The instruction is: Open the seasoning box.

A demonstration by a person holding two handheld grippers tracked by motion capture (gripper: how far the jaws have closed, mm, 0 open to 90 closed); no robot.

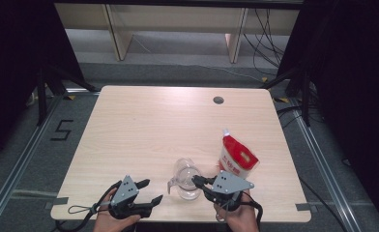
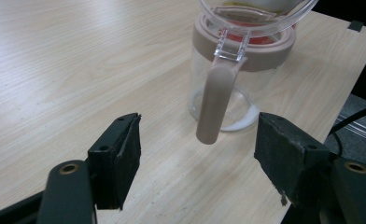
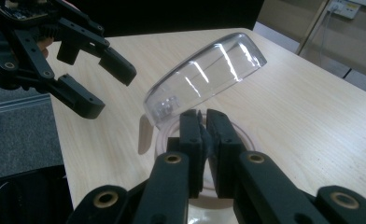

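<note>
So right now your right gripper [image 1: 197,181] is clamped tight on the near rim of the clear jug [image 1: 186,180], which sits near the front edge of the table [image 1: 144,121], a bit right of centre. From the right gripper view the jaws are squeezed together on the rim right by the hinge, and the clear flip lid [image 3: 204,77] stands tilted open above them, so I'd guess you're pinning the jug down so it can't slide or tip while the mouth stays free. Your left gripper [image 1: 147,191] is off to the left, well apart from the jug, with its jaws spread and nothing between them. In the left gripper view the jaws bracket the brownish handle [image 2: 215,102] from a distance, not touching it, so that hand reads as let go, pointed at the handle. The red and white bag [image 1: 237,157] stands just behind and to the right of the jug, handy for a pour, which is probably why the lid is up. There's a thin white layer in the jug's bottom; can't tell what it is.
</note>
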